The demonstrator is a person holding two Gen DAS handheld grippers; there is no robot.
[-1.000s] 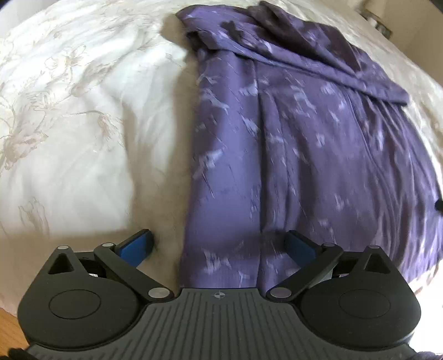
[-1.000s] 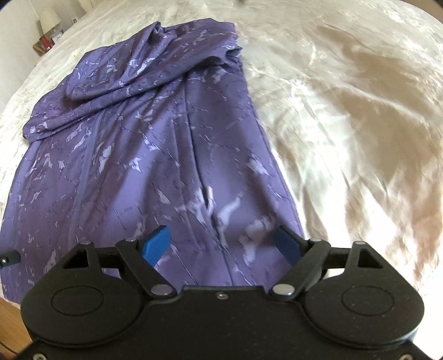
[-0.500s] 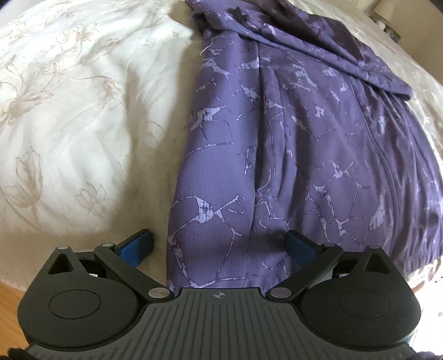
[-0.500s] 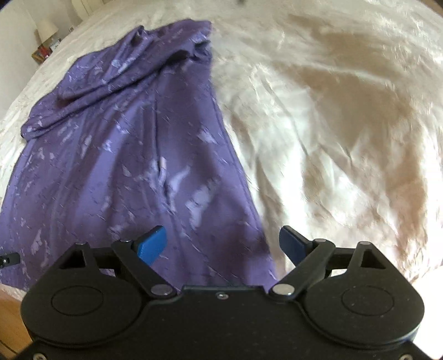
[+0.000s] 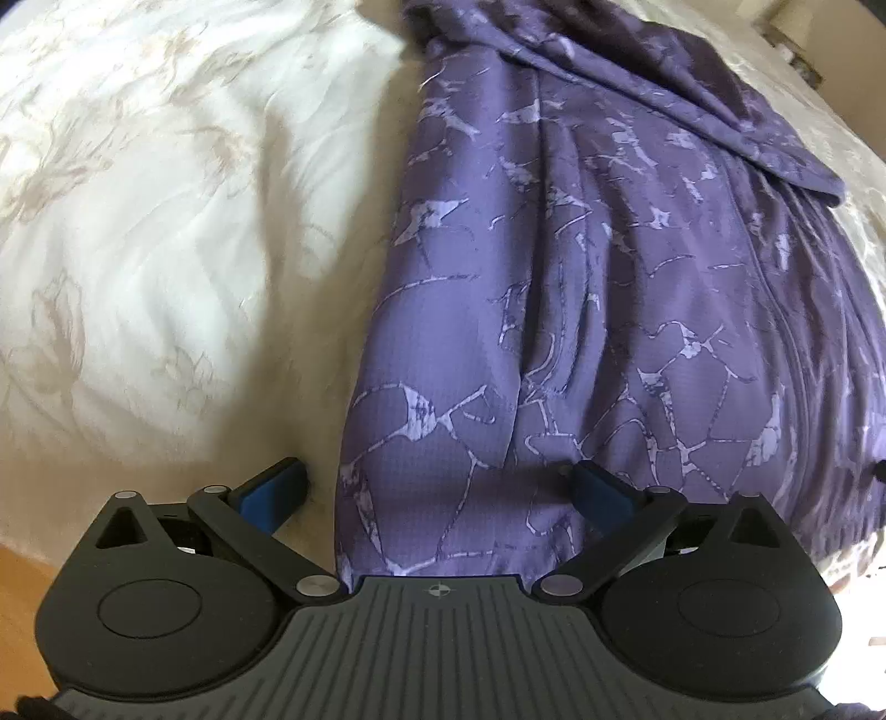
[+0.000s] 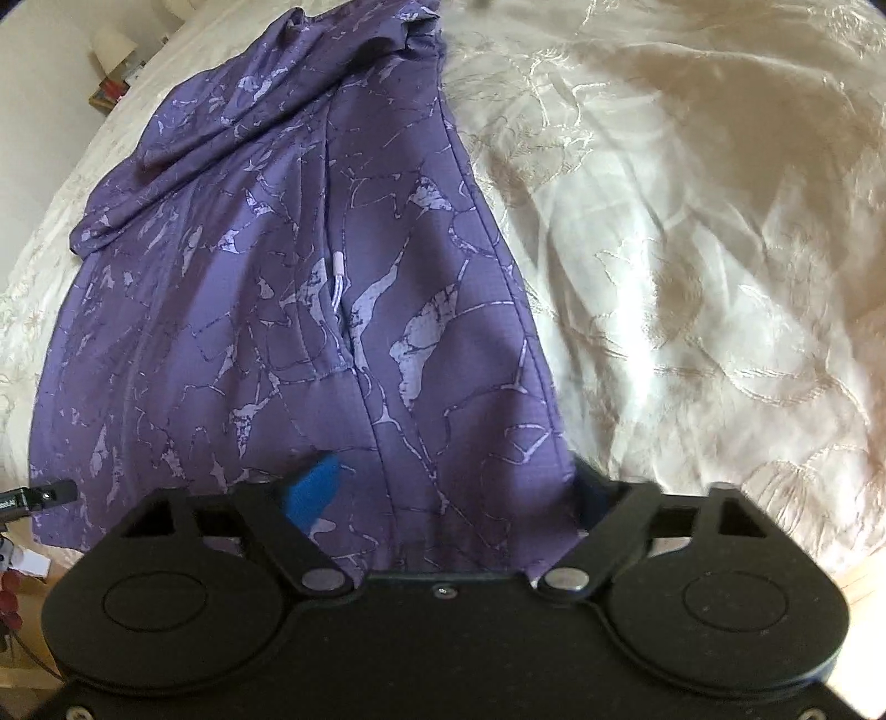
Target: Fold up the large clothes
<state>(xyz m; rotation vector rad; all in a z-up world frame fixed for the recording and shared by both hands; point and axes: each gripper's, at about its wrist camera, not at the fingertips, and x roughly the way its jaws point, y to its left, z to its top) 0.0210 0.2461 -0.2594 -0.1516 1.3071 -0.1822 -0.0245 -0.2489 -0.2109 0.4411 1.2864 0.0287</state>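
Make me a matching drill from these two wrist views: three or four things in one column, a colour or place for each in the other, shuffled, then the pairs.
Things:
1. patterned garment
2. floral bedspread
3. left gripper fingers
4. small lamp

Descriptions:
A. cream
B. blue pads, spread either side of the hem corner
C. purple, laid out lengthwise
D. far left, beside the bed

Pairs: 1-C, 2-A, 3-B, 4-D
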